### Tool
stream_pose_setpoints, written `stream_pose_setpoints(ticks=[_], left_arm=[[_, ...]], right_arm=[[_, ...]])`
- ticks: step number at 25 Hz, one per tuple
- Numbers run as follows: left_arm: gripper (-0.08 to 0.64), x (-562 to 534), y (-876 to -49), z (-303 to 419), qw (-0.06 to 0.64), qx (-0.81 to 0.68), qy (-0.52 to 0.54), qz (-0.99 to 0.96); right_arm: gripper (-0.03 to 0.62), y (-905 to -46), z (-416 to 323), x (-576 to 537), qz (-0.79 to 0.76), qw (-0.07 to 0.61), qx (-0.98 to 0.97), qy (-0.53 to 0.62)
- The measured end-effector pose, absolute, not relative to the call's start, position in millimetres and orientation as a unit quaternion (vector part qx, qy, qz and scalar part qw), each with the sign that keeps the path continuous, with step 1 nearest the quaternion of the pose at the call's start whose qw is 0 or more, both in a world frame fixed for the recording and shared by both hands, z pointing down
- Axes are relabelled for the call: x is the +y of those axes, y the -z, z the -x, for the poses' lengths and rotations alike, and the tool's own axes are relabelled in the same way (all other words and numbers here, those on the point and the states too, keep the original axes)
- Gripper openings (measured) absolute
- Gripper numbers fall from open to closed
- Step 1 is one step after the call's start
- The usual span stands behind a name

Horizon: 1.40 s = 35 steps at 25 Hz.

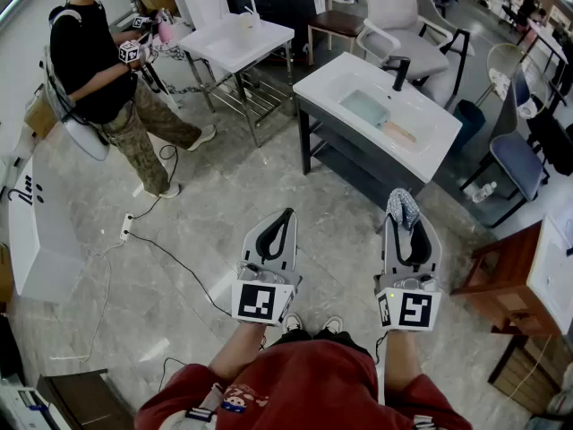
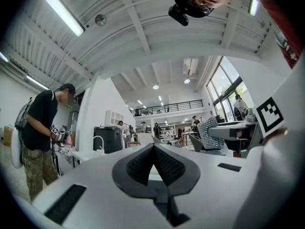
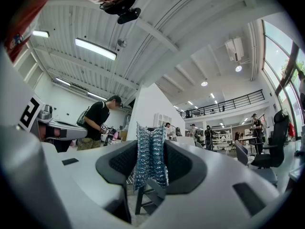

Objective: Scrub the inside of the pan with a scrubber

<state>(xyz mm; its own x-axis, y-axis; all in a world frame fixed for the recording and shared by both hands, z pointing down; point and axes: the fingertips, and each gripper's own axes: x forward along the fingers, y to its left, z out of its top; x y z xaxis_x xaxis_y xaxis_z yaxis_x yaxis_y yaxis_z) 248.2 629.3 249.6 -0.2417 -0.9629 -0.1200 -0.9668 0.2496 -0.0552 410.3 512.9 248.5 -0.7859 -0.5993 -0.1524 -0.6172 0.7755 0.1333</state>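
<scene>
Scrubbing had not begun, I judged: the right gripper (image 1: 405, 206) clenched a silvery-blue metal-mesh scrubber (image 3: 150, 156), the left gripper (image 1: 287, 213) stood closed on nothing, and both must next reach the pan, which was not in sight.

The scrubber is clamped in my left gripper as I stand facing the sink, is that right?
No. The scrubber is clamped in the right gripper, not the left; the right gripper view shows it between those jaws. You do stand facing the sink.

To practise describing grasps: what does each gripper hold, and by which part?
Right gripper: scrubber, squeezed at its middle between the fingers. Left gripper: nothing, fingers shut.
</scene>
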Motion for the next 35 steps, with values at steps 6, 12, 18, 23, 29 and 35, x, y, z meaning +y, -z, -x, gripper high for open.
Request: stream_pose_setpoints(ticks=[6, 12, 18, 23, 29, 35], left_arm=[[0.008, 648, -255, -238, 0.050, 0.788, 0.007, 0.613], [0.008, 651, -250, -230, 0.053, 0.789, 0.015, 0.612], [0.008, 664, -243, -217, 0.062, 0.793, 0.008, 0.606], [0.008, 691, -241, -193, 0.063, 0.804, 0.000, 0.591], [0.008, 724, -244, -163, 0.064, 0.815, -0.003, 0.576], [0.008, 751, -261, -141, 0.058, 0.822, -0.005, 0.566]], right_arm=[[0.176, -249, -400, 532, 0.331, 0.040, 0.936, -0.111], [0.176, -247, -396, 529, 0.334, 0.043, 0.936, -0.101], [0.178, -242, -378, 540, 0.317, 0.049, 0.941, -0.108], [0.178, -237, -350, 561, 0.302, 0.056, 0.945, -0.111], [0.179, -241, -323, 583, 0.298, 0.055, 0.947, -0.105], [0.179, -261, -300, 609, 0.284, 0.036, 0.952, -0.110]])
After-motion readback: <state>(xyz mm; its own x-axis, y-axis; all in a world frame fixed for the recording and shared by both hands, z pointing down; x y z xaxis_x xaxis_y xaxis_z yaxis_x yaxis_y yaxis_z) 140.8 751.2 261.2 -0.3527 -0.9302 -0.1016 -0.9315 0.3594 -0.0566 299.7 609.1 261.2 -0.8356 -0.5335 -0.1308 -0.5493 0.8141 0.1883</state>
